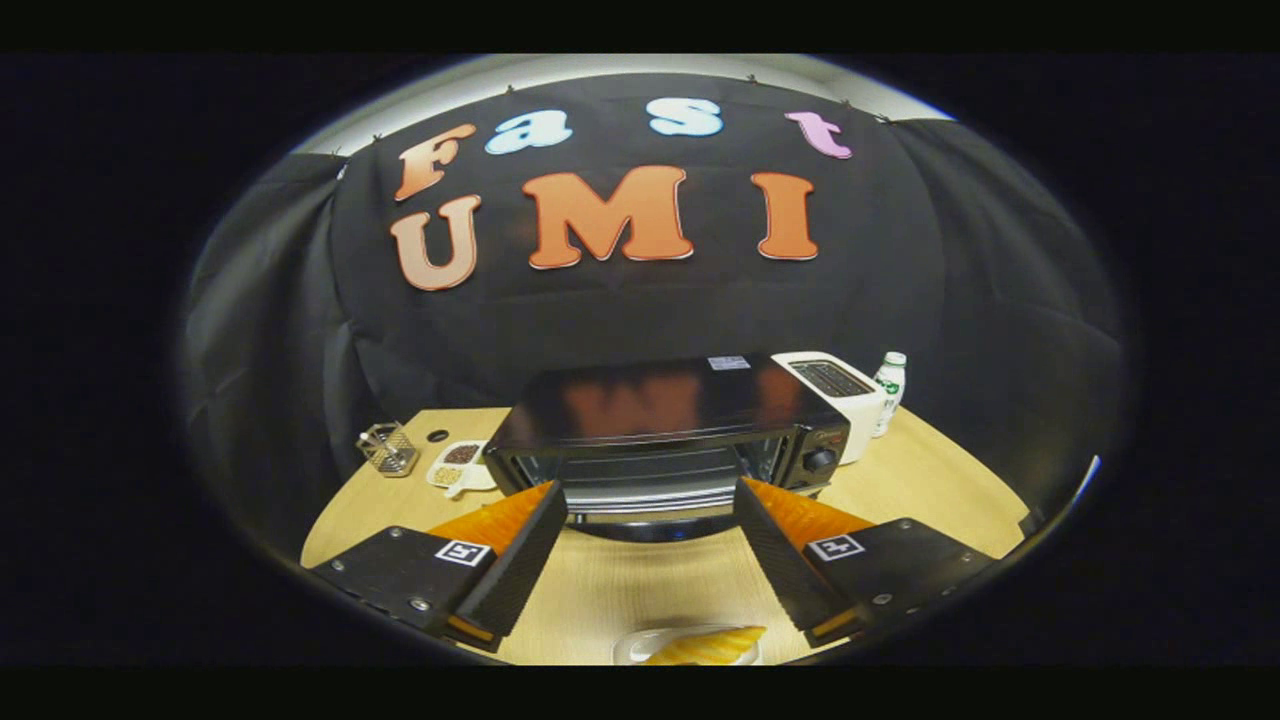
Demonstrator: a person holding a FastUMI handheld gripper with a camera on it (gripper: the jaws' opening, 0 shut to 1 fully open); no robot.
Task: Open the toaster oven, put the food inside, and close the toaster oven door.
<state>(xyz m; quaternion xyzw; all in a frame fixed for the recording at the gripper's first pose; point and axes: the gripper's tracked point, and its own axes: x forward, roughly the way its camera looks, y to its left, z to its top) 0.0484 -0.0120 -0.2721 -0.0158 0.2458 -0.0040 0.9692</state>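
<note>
gripper (650,490): fingers spread, empty | toaster oven (670,425) just ahead: stiff door, hooks at top handle | croissant (712,647) below fingers: light, crushable

My tongs (650,500) carry flat black blocks with silver screws, each bearing a small square black-and-white marker, on ribbed sloping fingers.
</note>
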